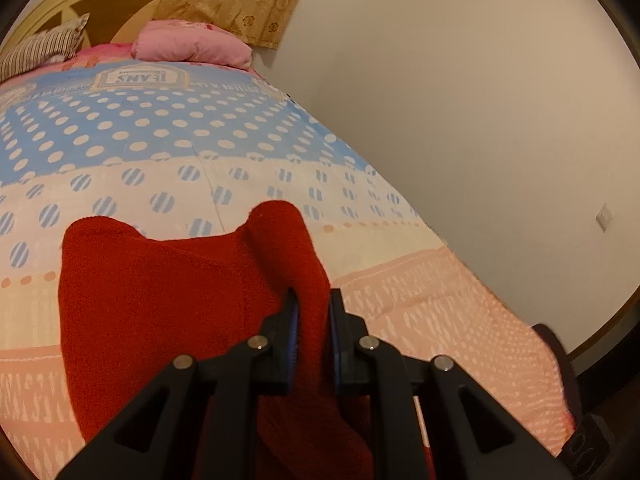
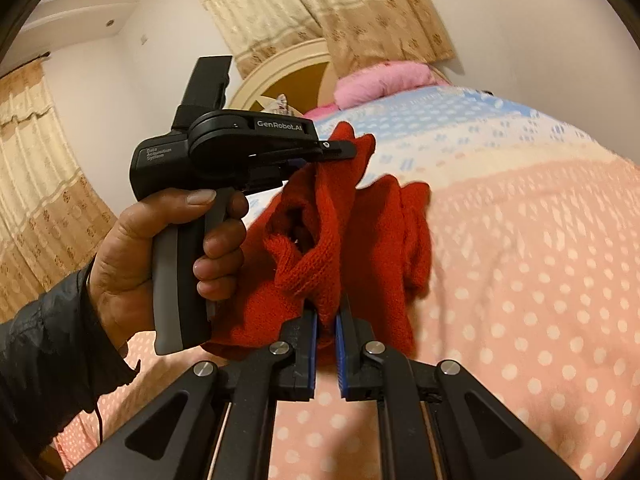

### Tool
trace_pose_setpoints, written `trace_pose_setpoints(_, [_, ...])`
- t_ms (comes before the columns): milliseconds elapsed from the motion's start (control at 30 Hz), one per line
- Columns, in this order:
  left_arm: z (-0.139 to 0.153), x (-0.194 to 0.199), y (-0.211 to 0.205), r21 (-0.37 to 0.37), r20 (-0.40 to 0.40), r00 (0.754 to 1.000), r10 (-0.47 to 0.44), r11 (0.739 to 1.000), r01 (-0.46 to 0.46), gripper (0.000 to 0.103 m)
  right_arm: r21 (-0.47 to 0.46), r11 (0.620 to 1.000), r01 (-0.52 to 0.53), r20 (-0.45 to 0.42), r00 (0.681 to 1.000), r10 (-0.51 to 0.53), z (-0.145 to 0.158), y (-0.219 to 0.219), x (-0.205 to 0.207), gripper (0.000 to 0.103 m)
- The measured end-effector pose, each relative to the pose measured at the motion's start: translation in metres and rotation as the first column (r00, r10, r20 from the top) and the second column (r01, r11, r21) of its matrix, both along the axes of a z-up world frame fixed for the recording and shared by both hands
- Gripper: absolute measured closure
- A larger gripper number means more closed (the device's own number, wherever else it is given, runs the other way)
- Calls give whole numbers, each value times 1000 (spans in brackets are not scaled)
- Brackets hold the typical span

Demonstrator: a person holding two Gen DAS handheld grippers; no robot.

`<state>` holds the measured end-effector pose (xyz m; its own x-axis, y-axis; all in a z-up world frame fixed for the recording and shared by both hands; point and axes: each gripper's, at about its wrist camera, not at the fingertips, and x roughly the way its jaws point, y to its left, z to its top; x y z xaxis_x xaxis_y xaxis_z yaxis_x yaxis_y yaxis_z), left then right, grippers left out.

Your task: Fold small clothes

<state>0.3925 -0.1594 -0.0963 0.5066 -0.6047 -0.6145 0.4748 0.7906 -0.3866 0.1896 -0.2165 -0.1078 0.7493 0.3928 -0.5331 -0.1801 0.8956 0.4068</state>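
Cream walls and curtains frame the bed (image 1: 168, 148), its dotted quilt running to a pink pillow (image 1: 192, 44) at the head end. Near the foot edge, a red knit garment (image 2: 320, 240) hangs bunched between both tongs: left tongs (image 1: 313, 300) and right tongs (image 2: 327, 312) each clamp a fold. Uneven pulling could twist it and spoil the fold

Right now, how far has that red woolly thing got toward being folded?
Early days, it seems. Done: the red knit garment is picked up, pinched by the left gripper and the right gripper. In hand: it hangs bunched between them above the bed cover, an opening gaping. Left: spreading it flat, folding it and setting it down; no neat fold shows yet.
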Motion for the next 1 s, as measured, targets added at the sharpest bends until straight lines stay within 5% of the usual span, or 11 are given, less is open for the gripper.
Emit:
trace_pose_setpoints(233, [7, -19, -11, 71, 91, 996, -11, 997, 5, 81, 55, 997, 49, -57, 997, -46, -17, -15, -1, 96])
trace_pose_setpoints(400, [22, -54, 16, 128, 229, 973, -13, 992, -17, 38, 104, 992, 72, -76, 995, -64, -22, -26, -5, 95])
trace_pose_setpoints(467, [16, -68, 34, 162, 260, 966, 12, 985, -56, 35, 136, 989, 53, -80, 996, -42, -24, -29, -6, 91])
trace_pose_setpoints(533, [5, -75, 49, 181, 249, 968, 27, 981, -74, 34, 144, 988, 57, -74, 996, -47, -24, -31, -10, 82])
trace_pose_setpoints(633, [-20, -88, 67, 228, 242, 969, 49, 968, -105, 34, 112, 982, 153, -6, 988, -153, -12, -37, -27, 49])
trace_pose_setpoints(667, [-26, -89, 70, 245, 233, 971, 53, 963, -111, 32, 95, 978, 185, 21, 982, -188, -8, -37, -33, 46])
trace_pose_setpoints(933, [-47, -81, 86, 240, 121, 987, 107, 962, -134, 18, -89, 994, 59, 74, 996, -53, 35, 7, 5, 49])
trace_pose_setpoints(1000, [-51, -80, 92, 217, 98, 987, 130, 965, -149, 11, -145, 989, 25, 10, 1000, -24, 34, 18, 27, 51])
